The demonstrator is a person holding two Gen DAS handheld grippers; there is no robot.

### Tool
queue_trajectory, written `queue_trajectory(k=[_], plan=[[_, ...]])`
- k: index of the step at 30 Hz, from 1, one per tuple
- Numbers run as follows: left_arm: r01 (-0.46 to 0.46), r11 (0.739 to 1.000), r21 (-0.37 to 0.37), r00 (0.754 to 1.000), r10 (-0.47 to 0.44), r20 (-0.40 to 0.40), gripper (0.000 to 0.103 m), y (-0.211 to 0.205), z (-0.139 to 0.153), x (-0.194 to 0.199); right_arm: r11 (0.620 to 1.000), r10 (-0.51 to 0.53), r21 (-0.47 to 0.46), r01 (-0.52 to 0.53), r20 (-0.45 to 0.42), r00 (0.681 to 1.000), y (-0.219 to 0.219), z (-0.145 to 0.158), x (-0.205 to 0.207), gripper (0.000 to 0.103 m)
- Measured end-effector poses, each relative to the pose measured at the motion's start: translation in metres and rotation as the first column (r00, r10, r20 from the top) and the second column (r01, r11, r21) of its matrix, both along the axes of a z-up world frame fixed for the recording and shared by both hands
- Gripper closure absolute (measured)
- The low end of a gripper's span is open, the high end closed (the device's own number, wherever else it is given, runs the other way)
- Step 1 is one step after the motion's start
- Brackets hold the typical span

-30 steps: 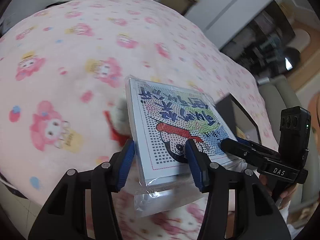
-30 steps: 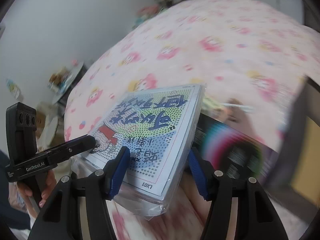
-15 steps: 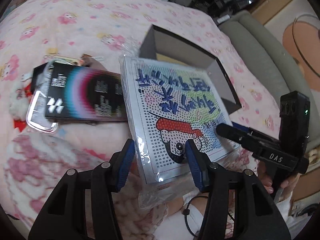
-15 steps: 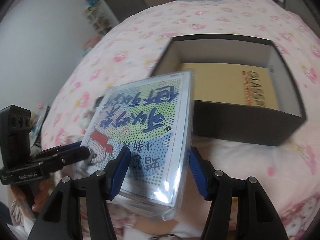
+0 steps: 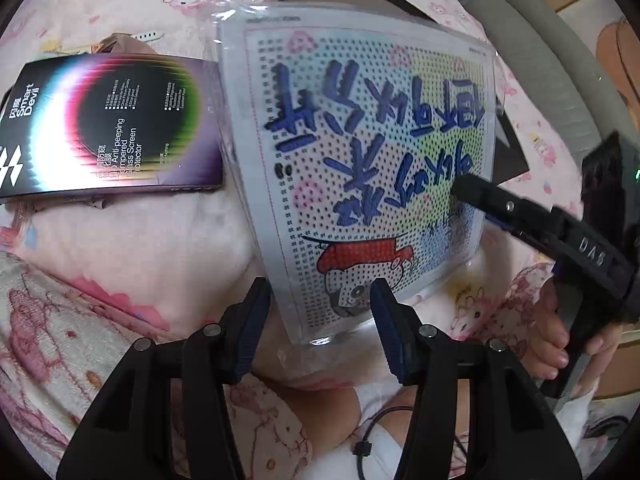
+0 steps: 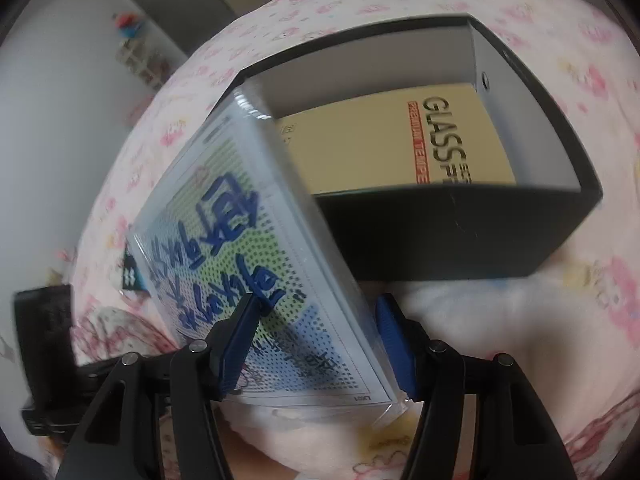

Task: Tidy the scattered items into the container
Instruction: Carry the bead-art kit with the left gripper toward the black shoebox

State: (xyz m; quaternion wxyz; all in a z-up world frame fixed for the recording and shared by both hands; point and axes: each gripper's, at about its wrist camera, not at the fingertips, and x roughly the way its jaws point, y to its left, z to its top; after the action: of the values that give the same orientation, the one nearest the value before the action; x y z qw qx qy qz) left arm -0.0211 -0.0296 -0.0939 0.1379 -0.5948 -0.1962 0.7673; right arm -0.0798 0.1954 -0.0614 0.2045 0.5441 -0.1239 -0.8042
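A flat clear-wrapped bead-art kit with blue writing and a red-capped figure is held by both grippers. My left gripper is shut on its near edge. My right gripper is shut on its other edge and also shows in the left wrist view. The kit is tilted, with its far corner at the rim of the black open box. A tan glass-protector box lies inside the black box.
A black rainbow screen-protector box lies on the pink cartoon blanket, left of the kit. A brown item and a white strap lie behind it. A grey sofa stands at the right.
Both grippers have carried the kit from over the blanket toward the black box. The box is now closer and the kit's corner has reached its rim.
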Motion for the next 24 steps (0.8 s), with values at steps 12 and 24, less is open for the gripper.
queue_trajectory(k=[12, 24], plan=[[-0.111, 0.984, -0.136, 0.966, 0.075, -0.248, 0.049, -0.045, 0.069, 0.002, 0.996, -0.088, -0.023, 0.09, 0.076, 0.993, 0.021, -0.002, 0.053, 0.046], [-0.112, 0.984, -0.135, 0.909, 0.047, -0.414, 0.058, -0.042, 0.067, -0.057, 0.992, -0.093, -0.069, 0.106, 0.17, 0.981, 0.009, -0.038, 0.044, 0.045]])
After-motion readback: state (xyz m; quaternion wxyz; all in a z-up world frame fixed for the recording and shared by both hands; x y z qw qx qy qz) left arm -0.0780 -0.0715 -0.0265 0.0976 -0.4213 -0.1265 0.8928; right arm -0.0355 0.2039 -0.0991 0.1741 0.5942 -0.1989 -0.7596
